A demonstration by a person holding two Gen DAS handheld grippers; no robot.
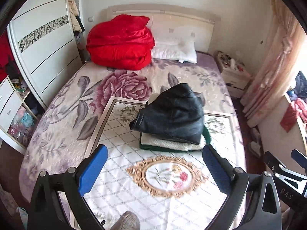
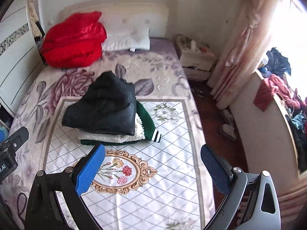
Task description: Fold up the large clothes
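Blue-padded fingers of the left gripper (image 1: pixel 155 161) are filling the bottom of the left wrist view, standing spread wide with nothing between them, well above a bed (image 1: pixel 57 115). Likewise, the right gripper (image 2: pixel 153 162) is hanging over the same bed with its jaws spread wide and gripping nothing. Beneath both, a white quilted cloth (image 1: pixel 122 187) with a diamond grid and a gold-framed flower medallion is lying flat on the floral bedspread. On the far half of that cloth, a pile of folded clothes is sitting: a black leather jacket (image 1: pixel 172 115) is resting on top, bulging and slightly tilted, over a cream fleece garment (image 2: pixel 115 136), which is lying on a green garment (image 2: pixel 147 122) with a striped cuff showing at the right. Neither gripper is touching the pile. Farther back, a bundled red quilt (image 1: pixel 120 42) is leaning by the headboard, just beside a white pillow (image 1: pixel 174 51). A white wardrobe (image 1: pixel 44 48) is standing along the left side of the bed, and pink curtains (image 2: pixel 245 48) are hanging at the right near a small nightstand (image 2: pixel 197 59).
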